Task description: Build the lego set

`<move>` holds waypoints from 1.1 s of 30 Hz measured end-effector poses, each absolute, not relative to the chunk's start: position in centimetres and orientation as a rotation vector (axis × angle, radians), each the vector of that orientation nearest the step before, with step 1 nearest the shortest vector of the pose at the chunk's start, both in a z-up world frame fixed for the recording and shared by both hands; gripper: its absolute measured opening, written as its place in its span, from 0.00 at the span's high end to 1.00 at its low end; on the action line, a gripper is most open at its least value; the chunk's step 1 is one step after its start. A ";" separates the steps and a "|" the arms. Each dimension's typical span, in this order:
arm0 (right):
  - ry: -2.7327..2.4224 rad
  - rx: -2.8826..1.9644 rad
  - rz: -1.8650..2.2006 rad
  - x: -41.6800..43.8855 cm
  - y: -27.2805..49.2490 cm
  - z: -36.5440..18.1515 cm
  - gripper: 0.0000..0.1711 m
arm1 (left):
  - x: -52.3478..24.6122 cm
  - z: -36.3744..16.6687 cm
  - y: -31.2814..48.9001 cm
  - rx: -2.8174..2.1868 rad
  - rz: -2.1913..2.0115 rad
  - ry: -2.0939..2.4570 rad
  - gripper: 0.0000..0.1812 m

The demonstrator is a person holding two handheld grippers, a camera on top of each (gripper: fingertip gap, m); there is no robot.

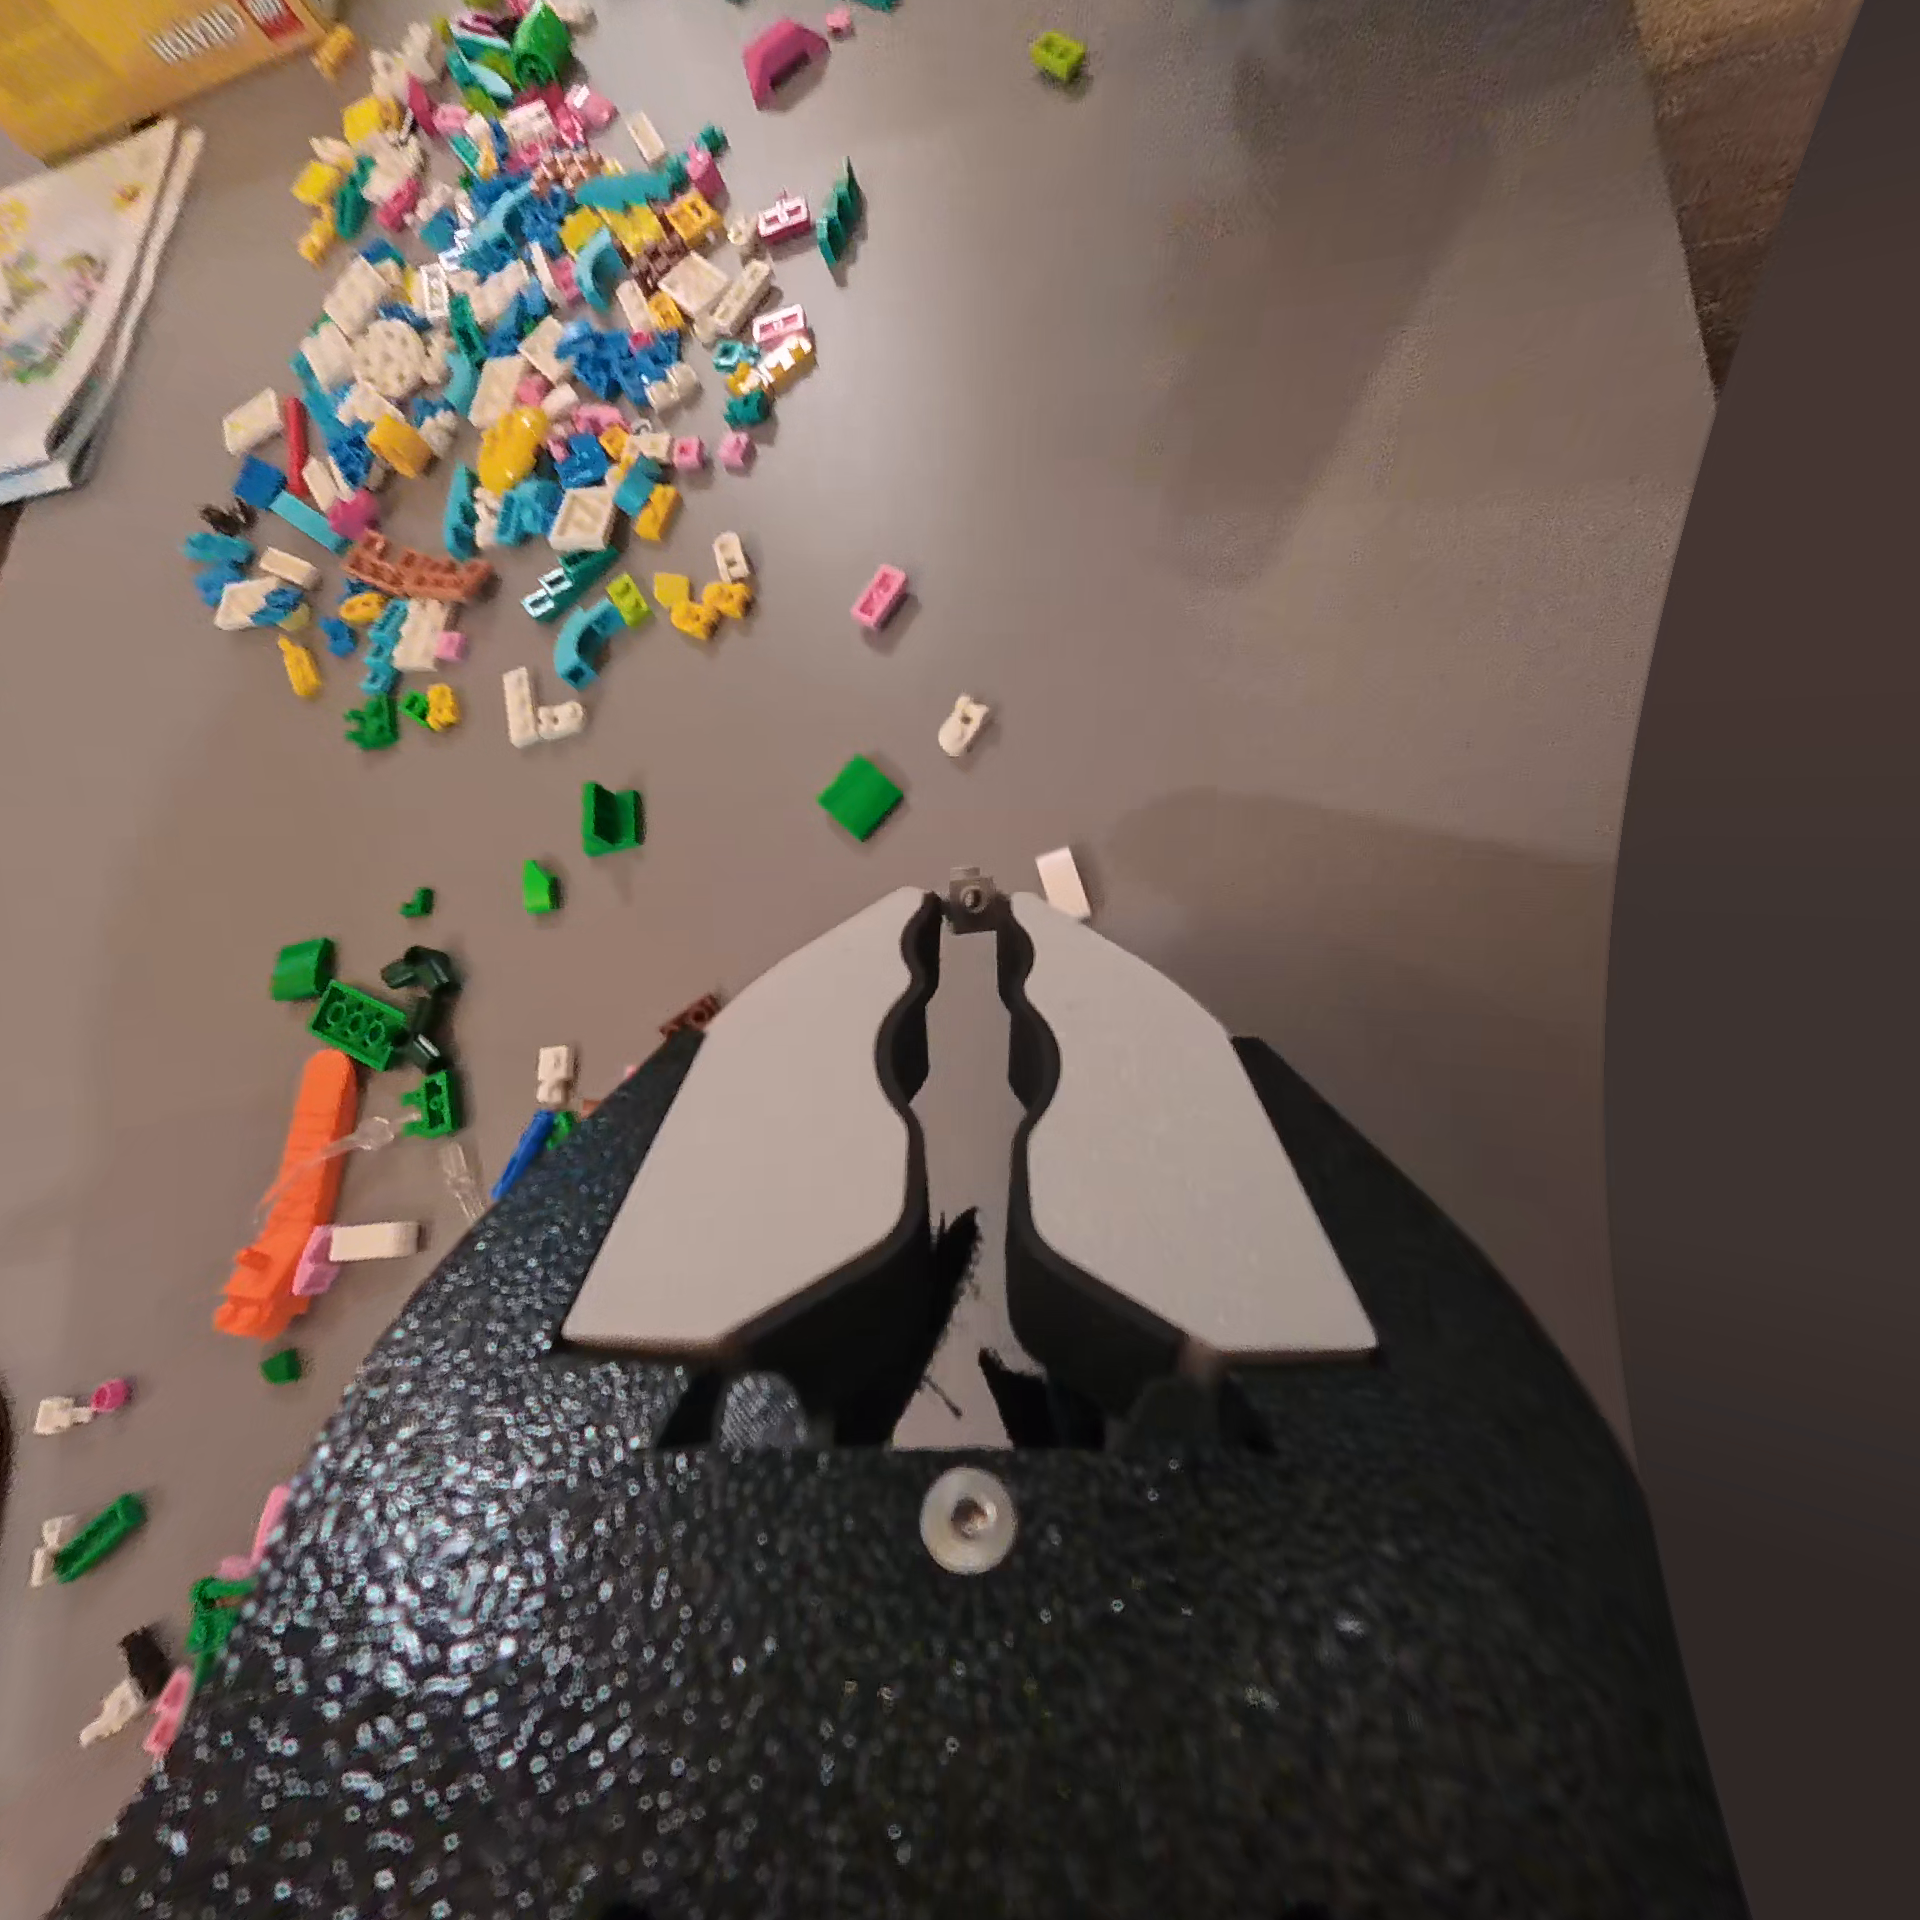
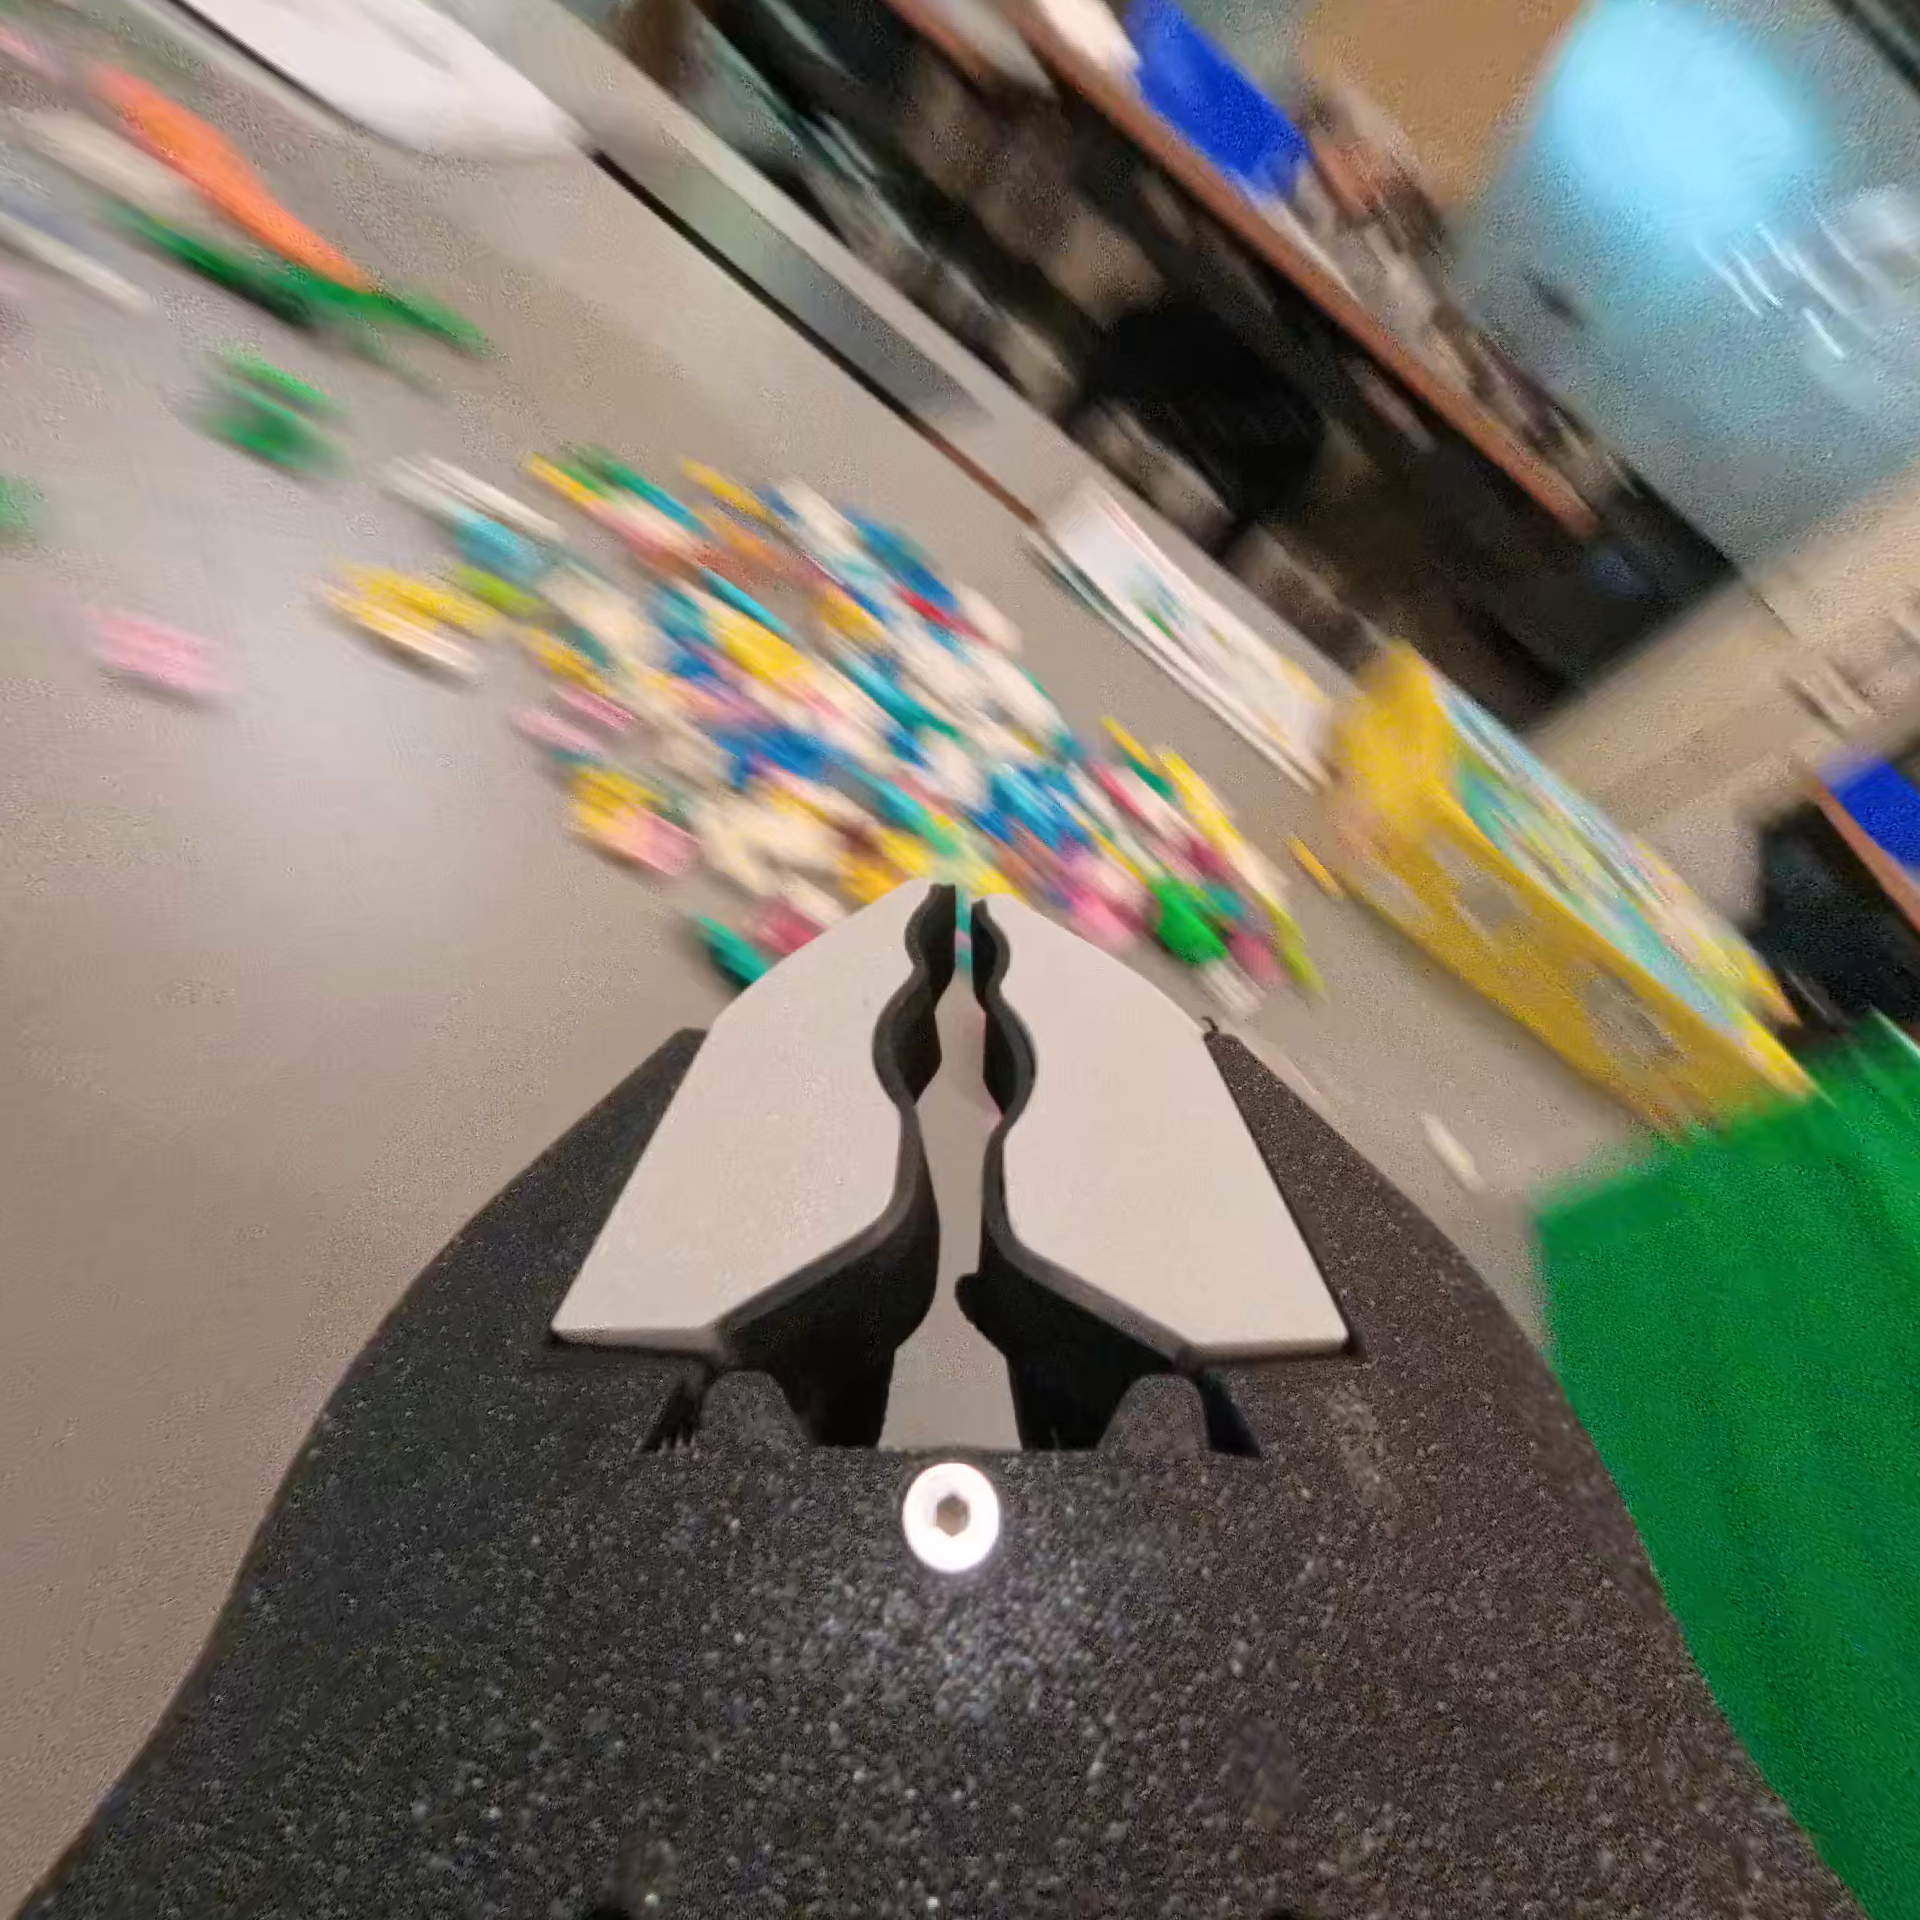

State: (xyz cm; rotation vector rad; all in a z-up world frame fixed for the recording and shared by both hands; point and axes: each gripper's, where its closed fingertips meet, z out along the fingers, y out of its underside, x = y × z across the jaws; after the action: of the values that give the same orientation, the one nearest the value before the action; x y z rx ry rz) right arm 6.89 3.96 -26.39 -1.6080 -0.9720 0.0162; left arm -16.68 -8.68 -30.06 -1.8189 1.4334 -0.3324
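Observation:
My left gripper (image 1: pixel 970 910) is shut on a small grey brick (image 1: pixel 972 900), pinched between its fingertips above the grey table (image 1: pixel 1299 644). A big heap of mixed coloured bricks (image 1: pixel 520 364) lies to its upper left. Green pieces (image 1: pixel 358 1023) and an orange build (image 1: pixel 296 1195) lie to the left. My right gripper (image 2: pixel 964 909) has its jaws almost together with nothing visible between them; it is raised over the table. Its view is heavily blurred. The brick heap (image 2: pixel 831 727) lies ahead of it. A green baseplate (image 2: pixel 1756 1382) is at the right.
A yellow set box (image 1: pixel 125 52) and instruction booklets (image 1: pixel 73 301) lie at the far left; the box shows also in the right wrist view (image 2: pixel 1538 894). A white tile (image 1: pixel 1062 881) and a green tile (image 1: pixel 860 797) lie just past the left fingertips. The table edge (image 1: pixel 1652 831) runs down the right.

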 end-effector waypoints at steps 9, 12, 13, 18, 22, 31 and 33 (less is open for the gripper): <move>-0.365 -2.551 0.211 25.1 11.9 -30.1 0.93 | -14.9 -29.5 -6.9 -1.778 -0.307 1.385 0.95; -0.400 -2.762 0.051 26.5 13.2 -31.3 0.91 | -14.6 -29.6 -6.8 -1.777 -0.296 1.391 0.95; -0.404 -2.829 0.018 26.7 13.4 -31.8 0.91 | -14.5 -29.8 -6.8 -1.778 -0.295 1.396 0.95; -0.393 -3.045 -0.073 27.2 13.8 -33.9 0.90 | -14.1 -30.7 -7.3 -1.783 -0.282 1.446 0.95; -0.361 -3.075 -0.112 27.4 14.2 -34.6 0.92 | -14.0 -31.0 -7.5 -1.777 -0.278 1.469 0.95; -0.350 -3.105 -0.154 27.7 13.7 -34.4 0.93 | -14.2 -31.1 -7.8 -1.779 -0.303 1.481 0.95; -0.355 -3.104 -0.146 27.6 13.6 -34.4 0.91 | -14.2 -31.1 -7.8 -1.779 -0.303 1.483 0.95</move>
State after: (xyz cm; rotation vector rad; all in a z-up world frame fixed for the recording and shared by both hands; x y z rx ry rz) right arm 27.58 13.59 -34.45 -3.1044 -0.3545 -0.1459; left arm -14.20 -7.81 -31.14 -1.7788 1.4834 -0.3030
